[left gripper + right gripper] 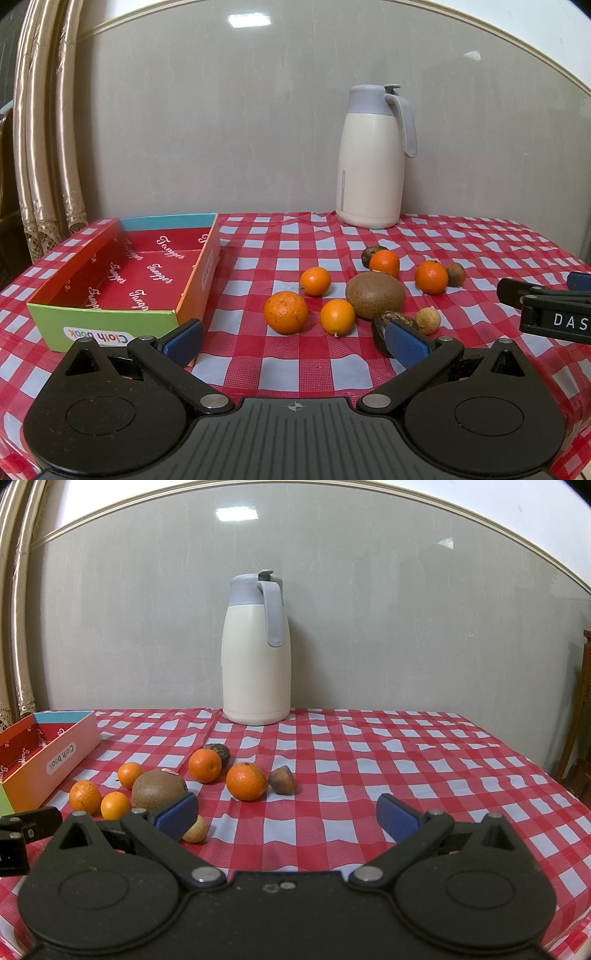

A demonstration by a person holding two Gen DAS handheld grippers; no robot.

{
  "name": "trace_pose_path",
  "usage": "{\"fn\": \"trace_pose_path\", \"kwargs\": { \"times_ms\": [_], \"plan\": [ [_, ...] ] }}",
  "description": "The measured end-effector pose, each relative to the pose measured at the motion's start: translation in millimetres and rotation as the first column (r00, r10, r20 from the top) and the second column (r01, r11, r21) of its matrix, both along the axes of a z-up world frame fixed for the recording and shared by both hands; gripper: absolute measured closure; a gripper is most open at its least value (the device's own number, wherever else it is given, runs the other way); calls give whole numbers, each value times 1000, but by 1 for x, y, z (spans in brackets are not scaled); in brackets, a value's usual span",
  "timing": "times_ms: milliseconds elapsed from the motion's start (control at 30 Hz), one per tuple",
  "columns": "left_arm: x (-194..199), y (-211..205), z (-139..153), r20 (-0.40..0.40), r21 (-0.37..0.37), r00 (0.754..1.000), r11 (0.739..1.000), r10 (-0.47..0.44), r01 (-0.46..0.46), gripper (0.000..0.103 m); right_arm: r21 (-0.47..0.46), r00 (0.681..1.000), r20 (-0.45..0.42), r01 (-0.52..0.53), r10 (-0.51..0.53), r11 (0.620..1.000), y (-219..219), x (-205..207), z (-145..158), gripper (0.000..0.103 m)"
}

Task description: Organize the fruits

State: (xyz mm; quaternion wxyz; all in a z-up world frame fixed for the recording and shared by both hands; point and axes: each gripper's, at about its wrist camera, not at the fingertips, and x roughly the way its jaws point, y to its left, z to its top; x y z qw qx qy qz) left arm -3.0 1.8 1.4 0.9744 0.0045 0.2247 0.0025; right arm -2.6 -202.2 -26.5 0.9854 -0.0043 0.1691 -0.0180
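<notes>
Several oranges lie loose on the red checked cloth, the nearest one (285, 312) (85, 795) beside a smaller one (337, 317) (115, 805). A brown kiwi (375, 295) (159, 789) sits among them, with dark brown fruits (386, 330) (282, 780) and a small pale one (427, 320) (195, 830). An empty red cardboard box (110, 317) (55, 764) stands at the left. My left gripper (295, 341) is open and empty, just short of the fruits. My right gripper (286, 818) is open and empty, right of the pile.
A cream thermos jug (371, 158) (256, 650) stands at the back by the wall. Curtains (44, 129) hang at the left. The right gripper's fingers (546, 306) show at the right edge of the left wrist view. The table's right edge (554, 775) is near.
</notes>
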Motion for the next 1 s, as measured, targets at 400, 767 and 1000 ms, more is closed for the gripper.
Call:
{"fn": "trace_pose_path", "kwargs": {
  "times_ms": [400, 767, 1000],
  "plan": [
    [0, 0, 0, 0, 1, 1000, 1000, 0, 0, 0, -1, 1000, 0, 0, 0, 1000, 0, 0, 0, 0],
    [0, 0, 0, 1, 1, 1000, 1000, -1, 1, 0, 0, 1000, 0, 1, -1, 1000, 0, 0, 0, 0],
    [1, 2, 0, 2, 0, 1000, 1000, -2, 2, 0, -1, 1000, 0, 1, -1, 1000, 0, 0, 0, 0]
  ]
}}
